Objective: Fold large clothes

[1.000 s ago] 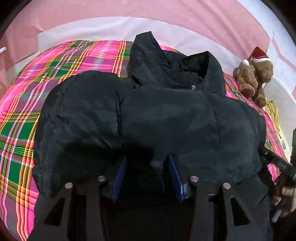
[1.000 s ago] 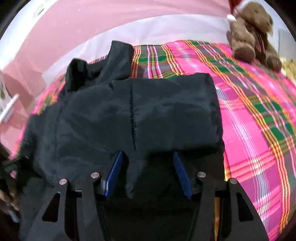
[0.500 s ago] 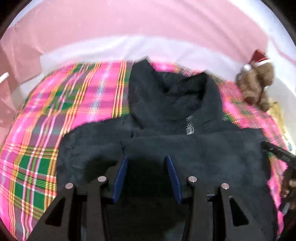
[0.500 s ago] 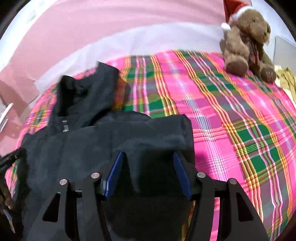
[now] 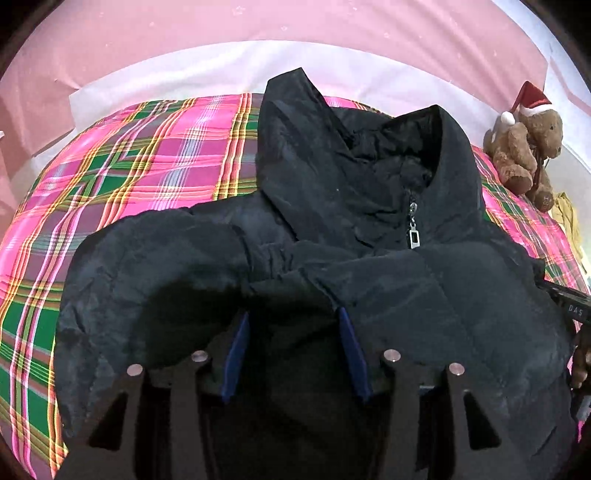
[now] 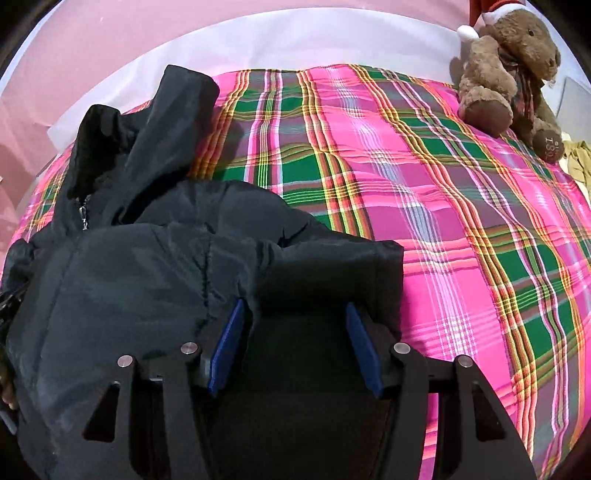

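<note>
A large black padded jacket (image 5: 369, 229) lies on the pink and green plaid bed cover (image 5: 122, 184), collar and zipper pull at the far end. It also shows in the right wrist view (image 6: 147, 266). My left gripper (image 5: 293, 332) has its blue pads spread wide, with a fold of the jacket draped over and between them. My right gripper (image 6: 295, 325) has its pads spread too, with the jacket's folded right edge bunched between them. The fingertips of both are hidden under cloth, so the grip itself does not show.
A brown teddy bear (image 6: 509, 74) in a red Santa hat sits at the far right of the bed; it also shows in the left wrist view (image 5: 524, 147). A pink wall (image 5: 295, 26) and white sheet edge (image 5: 184, 70) lie behind. Yellow cloth (image 6: 580, 162) lies beside the bear.
Both grippers swung the jacket's lower part forward and back; the jacket now lies more bunched, with its folded edge close to the collar. The pads' spacing has not changed.
</note>
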